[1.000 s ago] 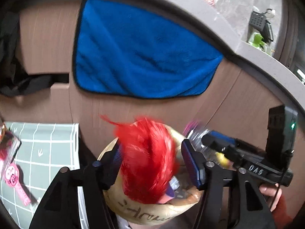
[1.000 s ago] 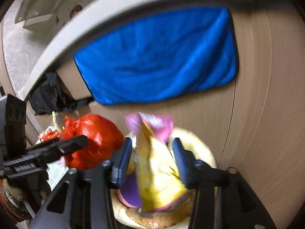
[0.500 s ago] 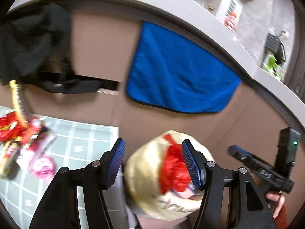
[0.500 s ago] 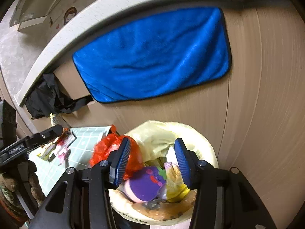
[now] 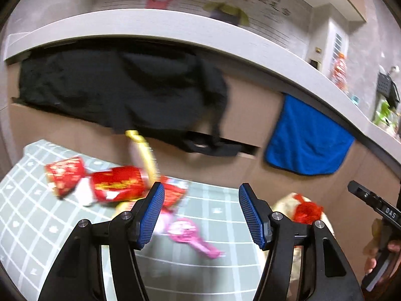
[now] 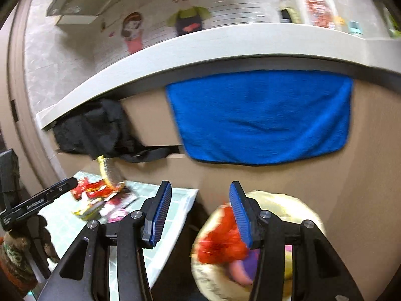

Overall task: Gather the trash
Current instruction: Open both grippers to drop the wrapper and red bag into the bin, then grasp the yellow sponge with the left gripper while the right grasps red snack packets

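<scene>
Both grippers are empty, with their jaws standing apart. The left gripper (image 5: 200, 213) points at a green checked mat (image 5: 37, 225) where the remaining trash lies. Just ahead of its left finger sit red wrappers (image 5: 115, 185), with a yellow wrapper (image 5: 144, 155) standing up behind them. A pink wrapper (image 5: 188, 233) lies on the mat directly between and below its fingers. The right gripper (image 6: 198, 213) hangs with its right finger over the trash bin (image 6: 275, 200), a cream-lined bucket off the mat's right edge that already holds red netting (image 6: 218, 245) and purple and yellow packets.

The main risk, as I judge it, is in the next pick. The wrappers overlap in a loose pile, so closing on one may drag or flick a neighbour off the mat, and the thin, flat pink wrapper could slip out from between the pads if it is pinched only at its edge. The frames are blurred, which suggests quick motion; a fast approach could overshoot the pile or knock the upright yellow wrapper over. The bin looks well filled, with the netting riding near its rim, so another drop could bounce out or push that netting over the side. The grippers are near each other, and crossing paths between mat and bin could make them collide.
</scene>
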The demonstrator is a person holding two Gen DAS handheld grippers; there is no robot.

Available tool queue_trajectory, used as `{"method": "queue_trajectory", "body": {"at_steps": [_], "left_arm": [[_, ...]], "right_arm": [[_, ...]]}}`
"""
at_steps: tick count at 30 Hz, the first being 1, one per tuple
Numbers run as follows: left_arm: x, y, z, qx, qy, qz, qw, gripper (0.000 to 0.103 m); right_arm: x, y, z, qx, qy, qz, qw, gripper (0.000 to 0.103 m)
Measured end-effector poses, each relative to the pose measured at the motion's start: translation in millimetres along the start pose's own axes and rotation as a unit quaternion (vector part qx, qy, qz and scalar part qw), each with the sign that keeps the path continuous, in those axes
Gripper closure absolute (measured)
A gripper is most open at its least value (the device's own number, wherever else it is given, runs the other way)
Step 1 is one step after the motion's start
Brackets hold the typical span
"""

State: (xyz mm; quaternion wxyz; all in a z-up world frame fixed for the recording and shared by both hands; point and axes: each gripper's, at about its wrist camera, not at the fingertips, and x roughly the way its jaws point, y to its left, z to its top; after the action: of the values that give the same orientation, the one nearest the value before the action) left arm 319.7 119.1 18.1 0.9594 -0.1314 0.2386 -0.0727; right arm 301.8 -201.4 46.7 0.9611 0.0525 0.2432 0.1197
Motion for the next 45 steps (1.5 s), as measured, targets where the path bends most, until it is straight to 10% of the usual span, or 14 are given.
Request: {"method": "queue_trajectory", "body": {"at_steps": [9, 21, 23, 25, 36, 45], "left_arm": [[0.5, 87.2, 7.6, -0.088, 0.004, 0.042, 0.9952, 0.041], [140.9, 62.8, 40.8, -0.094, 0.069, 0.090, 0.9892, 0.041], [162.5, 67.6, 42.1, -0.107, 0.099, 0.084, 0.9857, 0.053], [175.9, 74.0, 42.2, -0.113, 0.131, 0.087, 0.9811, 0.086], [32.7, 107.5, 1.2, -0.083, 0.105, 0.026, 0.9907, 0.089], [-59.1, 147.7, -36.7, -0.119, 0.069, 0.041, 0.9896, 0.089]], "right_arm": [[56.3, 80.6, -6.7, -0.045, 0.048, 0.075, 0.995, 0.057], [96.0, 67.7, -26.1, -0.022, 0.066, 0.053, 0.996, 0.057], [99.8, 63.3, -27.6, -0.024, 0.072, 0.045, 0.996, 0.057], [104.7, 62.0, -28.6, -0.029, 0.081, 0.045, 0.995, 0.057], [157.2, 114.7, -25.8, -0.016, 0.144, 0.139, 0.980, 0.057], [218.7, 192.8, -24.1, -0.140, 0.157, 0.129, 0.969, 0.057]]}}
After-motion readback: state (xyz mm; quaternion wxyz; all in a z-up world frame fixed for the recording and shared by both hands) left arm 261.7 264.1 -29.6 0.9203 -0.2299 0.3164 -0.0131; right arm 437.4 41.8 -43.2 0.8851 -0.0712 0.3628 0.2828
